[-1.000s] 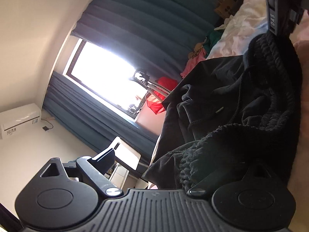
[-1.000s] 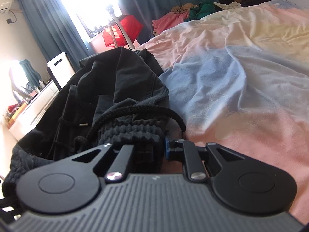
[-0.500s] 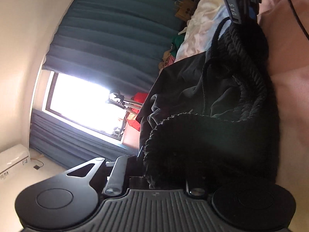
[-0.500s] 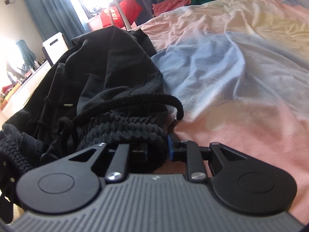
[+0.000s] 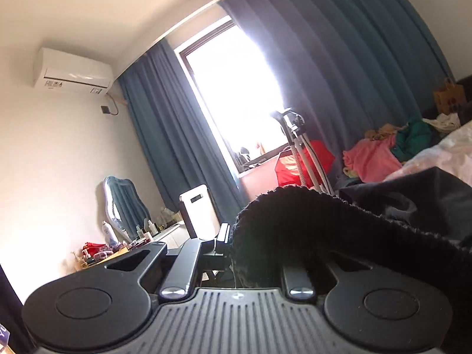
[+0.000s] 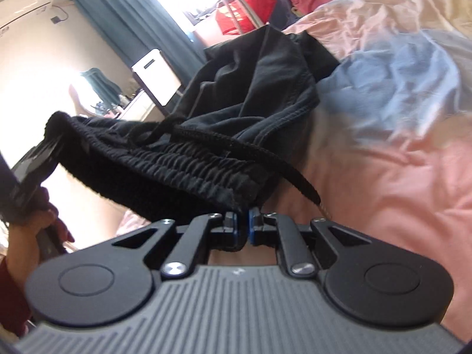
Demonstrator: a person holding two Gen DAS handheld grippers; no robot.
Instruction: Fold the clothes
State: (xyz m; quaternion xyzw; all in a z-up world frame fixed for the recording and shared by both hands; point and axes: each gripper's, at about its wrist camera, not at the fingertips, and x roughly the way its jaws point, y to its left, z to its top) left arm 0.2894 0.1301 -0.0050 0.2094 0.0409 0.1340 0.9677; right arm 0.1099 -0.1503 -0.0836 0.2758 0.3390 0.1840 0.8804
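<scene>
A pair of black pants (image 6: 250, 94) lies bunched on the bed, its ribbed elastic waistband (image 6: 183, 171) stretched in the air between both grippers. My right gripper (image 6: 242, 225) is shut on the waistband's right end; a black drawstring (image 6: 265, 159) hangs over it. My left gripper (image 6: 38, 162) shows at the left of the right wrist view, gripping the other end. In the left wrist view the waistband (image 5: 309, 221) drapes over my left gripper (image 5: 253, 244) and hides its right finger.
The bed (image 6: 398, 118) has a pink, blue and cream cover. Beyond the bed's far edge are a clothes pile (image 5: 383, 153), a tripod (image 5: 298, 147), a red bag (image 5: 298, 162), a white appliance (image 5: 197, 209) and a cluttered dresser (image 5: 118, 244). Blue curtains frame the window.
Both grippers have lifted the waistband off the bed and pulled it taut between them. The left gripper has rolled upright and now faces the window.
</scene>
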